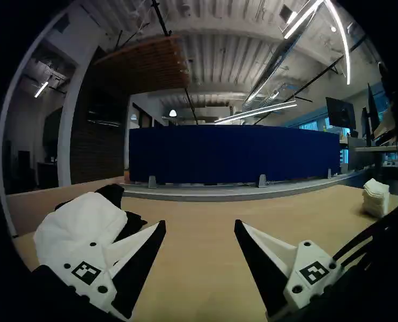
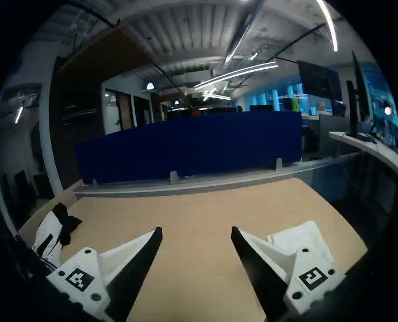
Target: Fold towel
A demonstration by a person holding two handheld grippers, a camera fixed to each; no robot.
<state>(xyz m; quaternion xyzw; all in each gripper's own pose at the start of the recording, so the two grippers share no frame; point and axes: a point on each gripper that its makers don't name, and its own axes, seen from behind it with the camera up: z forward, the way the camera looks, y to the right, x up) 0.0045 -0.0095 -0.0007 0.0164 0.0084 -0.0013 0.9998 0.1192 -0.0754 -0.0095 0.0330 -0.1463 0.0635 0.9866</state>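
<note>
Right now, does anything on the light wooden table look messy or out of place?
Yes: a crumpled white-and-black cloth heap sits bunched at the left of the light wooden table, while the folded white towel stack at right looks tidy.

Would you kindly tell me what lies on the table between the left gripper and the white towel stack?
Nothing: in the left gripper view, bare wooden table separates the left gripper from the towel stack.
</note>
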